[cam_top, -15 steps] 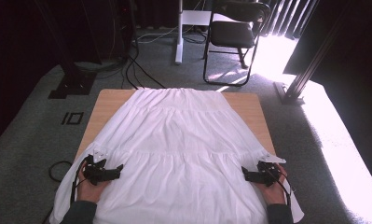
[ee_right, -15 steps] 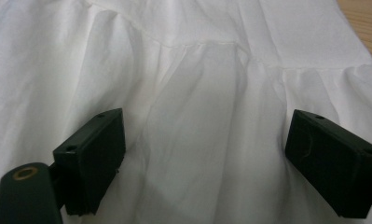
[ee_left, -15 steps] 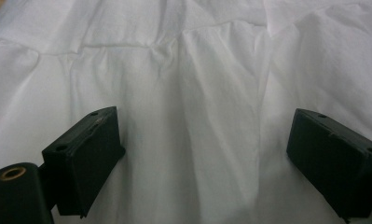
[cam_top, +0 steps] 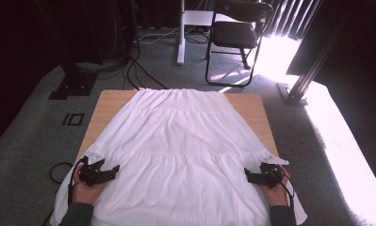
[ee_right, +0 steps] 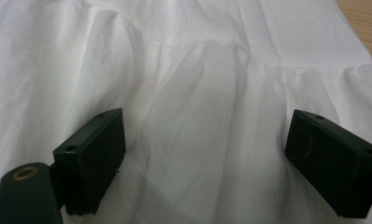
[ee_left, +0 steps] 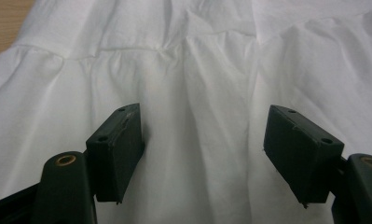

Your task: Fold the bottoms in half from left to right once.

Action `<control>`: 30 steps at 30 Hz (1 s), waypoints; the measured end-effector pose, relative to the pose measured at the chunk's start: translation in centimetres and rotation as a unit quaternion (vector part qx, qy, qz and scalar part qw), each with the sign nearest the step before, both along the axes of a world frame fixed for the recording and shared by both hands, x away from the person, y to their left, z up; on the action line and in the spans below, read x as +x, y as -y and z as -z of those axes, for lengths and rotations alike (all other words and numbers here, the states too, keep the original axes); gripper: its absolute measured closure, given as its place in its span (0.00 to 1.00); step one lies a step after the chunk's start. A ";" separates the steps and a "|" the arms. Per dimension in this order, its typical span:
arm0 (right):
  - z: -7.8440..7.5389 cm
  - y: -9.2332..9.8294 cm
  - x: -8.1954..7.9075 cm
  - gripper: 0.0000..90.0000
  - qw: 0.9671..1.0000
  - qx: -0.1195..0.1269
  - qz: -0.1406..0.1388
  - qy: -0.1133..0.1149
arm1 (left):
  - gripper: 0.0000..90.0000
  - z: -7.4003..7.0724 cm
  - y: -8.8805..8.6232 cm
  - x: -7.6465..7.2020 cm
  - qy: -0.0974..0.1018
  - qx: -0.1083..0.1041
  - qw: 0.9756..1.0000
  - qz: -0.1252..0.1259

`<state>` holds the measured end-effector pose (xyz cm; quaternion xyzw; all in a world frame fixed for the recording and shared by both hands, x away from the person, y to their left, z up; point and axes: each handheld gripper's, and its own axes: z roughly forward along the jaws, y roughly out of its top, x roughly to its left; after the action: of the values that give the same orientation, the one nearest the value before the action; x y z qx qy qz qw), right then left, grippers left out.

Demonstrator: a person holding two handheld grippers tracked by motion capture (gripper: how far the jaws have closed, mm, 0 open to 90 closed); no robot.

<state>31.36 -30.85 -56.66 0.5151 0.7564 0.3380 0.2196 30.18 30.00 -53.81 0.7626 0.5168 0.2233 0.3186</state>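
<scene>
A white tiered skirt lies spread flat over the wooden tabletop, filling the middle and lower part of the high view, its hem hanging off the near edge. The left tool rests at the lower left on the skirt's edge, jaws spread apart with only loose cloth between them. The right tool sits at the lower right on the opposite edge, jaws likewise spread, pinching nothing. A black chair stands on the floor at the top.

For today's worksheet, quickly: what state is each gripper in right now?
Left gripper: open, over the white skirt, holding nothing.
Right gripper: open, over the skirt, holding nothing.
</scene>
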 end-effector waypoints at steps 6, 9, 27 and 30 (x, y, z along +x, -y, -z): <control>0.0 0.0 0.0 0.13 1.000 0.000 0.000 0.000 | 0.30 -1.4 -0.1 -0.8 0.014 0.009 1.000 0.011; 0.0 0.0 0.0 0.13 1.000 0.000 0.000 0.000 | 0.30 -1.8 -0.3 -0.9 0.018 0.013 1.000 0.010; 0.0 0.0 0.0 0.13 1.000 0.000 0.000 0.000 | 0.50 -1.6 -5.4 -2.6 0.018 0.073 0.996 -0.057; 0.0 0.0 0.0 0.13 1.000 0.000 0.000 0.000 | 0.54 -1.3 -6.4 -2.9 0.012 0.082 0.994 -0.074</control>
<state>31.36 -30.85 -56.66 0.5151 0.7564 0.3379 0.2198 27.32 36.37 -52.54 0.7428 0.5480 0.2973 0.2441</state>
